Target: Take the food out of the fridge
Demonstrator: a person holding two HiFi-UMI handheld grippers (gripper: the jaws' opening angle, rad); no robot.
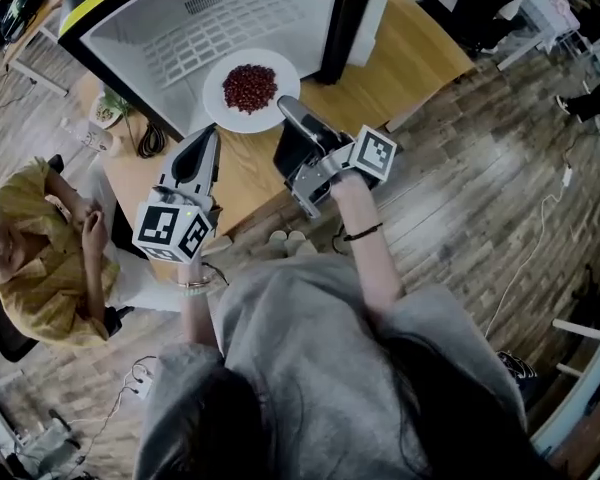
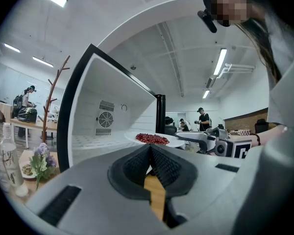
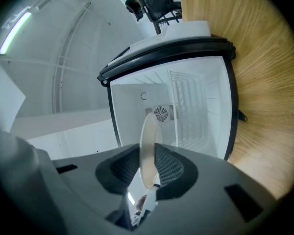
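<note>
A white plate (image 1: 220,103) heaped with red food (image 1: 250,86) is at the open front of the small white fridge (image 1: 210,18) on the wooden table (image 1: 400,58). My right gripper (image 1: 285,108) is shut on the plate's right rim. In the right gripper view the plate (image 3: 148,146) shows edge-on between the pads of this gripper (image 3: 148,168). My left gripper (image 1: 208,136) hovers just left of the plate, shut and empty. The left gripper view shows its closed tips (image 2: 150,153), with the food (image 2: 152,139) and the right gripper (image 2: 196,137) beyond them.
The fridge's black-framed door stands open at the right (image 1: 345,18). A small vase of flowers (image 1: 108,108), a bottle (image 2: 9,155) and a dark cable (image 1: 150,138) sit on the table's left. A person in yellow (image 1: 30,258) sits left of the table.
</note>
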